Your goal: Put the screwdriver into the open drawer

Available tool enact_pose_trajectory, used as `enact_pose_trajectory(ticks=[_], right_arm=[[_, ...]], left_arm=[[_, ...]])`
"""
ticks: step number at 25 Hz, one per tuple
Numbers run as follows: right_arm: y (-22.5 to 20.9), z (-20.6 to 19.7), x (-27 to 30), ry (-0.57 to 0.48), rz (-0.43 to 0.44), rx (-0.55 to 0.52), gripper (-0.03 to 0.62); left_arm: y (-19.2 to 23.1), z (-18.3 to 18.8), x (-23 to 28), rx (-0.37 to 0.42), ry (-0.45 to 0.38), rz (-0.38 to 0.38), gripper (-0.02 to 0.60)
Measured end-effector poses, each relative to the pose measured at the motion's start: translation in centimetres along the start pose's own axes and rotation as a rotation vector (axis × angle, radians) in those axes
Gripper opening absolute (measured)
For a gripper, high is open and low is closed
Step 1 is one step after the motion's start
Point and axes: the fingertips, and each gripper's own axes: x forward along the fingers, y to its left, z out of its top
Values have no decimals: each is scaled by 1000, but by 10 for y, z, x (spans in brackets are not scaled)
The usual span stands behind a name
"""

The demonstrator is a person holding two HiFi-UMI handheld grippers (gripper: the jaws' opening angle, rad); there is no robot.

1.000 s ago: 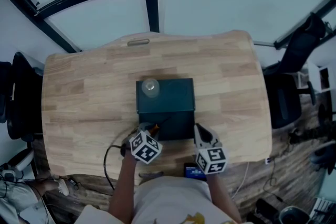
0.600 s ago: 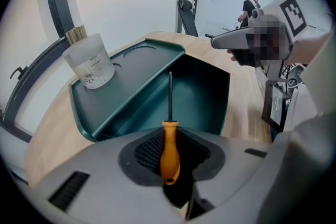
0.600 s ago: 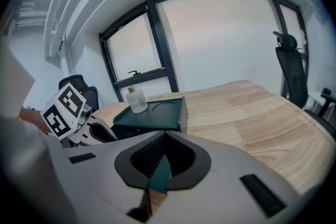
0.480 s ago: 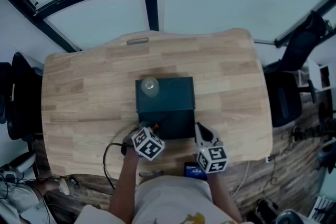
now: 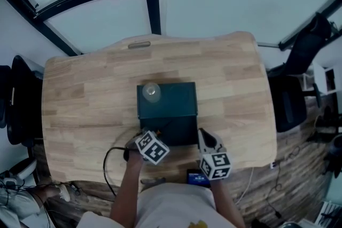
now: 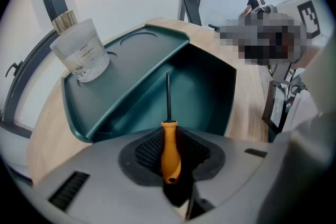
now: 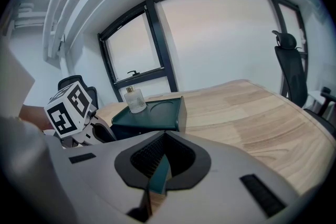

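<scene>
One screwdriver (image 6: 169, 149), pinched by its orange handle in my L claw (image 6: 169, 139), shaft aimed into the open drawer (image 6: 210, 92) for a clean drop. R claw (image 7: 160, 165) is clamped narrow on the drawer's edge, prob. steadying it.

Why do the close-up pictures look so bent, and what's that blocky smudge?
Left gripper view: wide-angle lens bows the drawer, corners go black; the mosaic was laid on afterwards. Right gripper view: window frame curves, backlit. Head view: dim.

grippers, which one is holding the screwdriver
The left gripper: its jaws clamp the screwdriver by its orange handle. The right gripper seems to pinch only the teal drawer.
</scene>
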Motion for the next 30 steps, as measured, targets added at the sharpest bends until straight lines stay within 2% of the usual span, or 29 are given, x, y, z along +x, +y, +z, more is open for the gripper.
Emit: enact_pose_trajectory(ticks=[5,14,23,30], right_arm=[[2,-4,-3,17,4,0,-2],[-4,-4,-3,15,0,10,-2],[-4,-2,-2,23,1,7,-2],[-8,-3,0,12,-5,15,-2]], left_arm=[[-5,-3,7,27,55,-2,75],[-3,0,10,31,100,-1,74],[-5,0,15,67,165,-4,74],[-8,1,17,70,207,-37,75]])
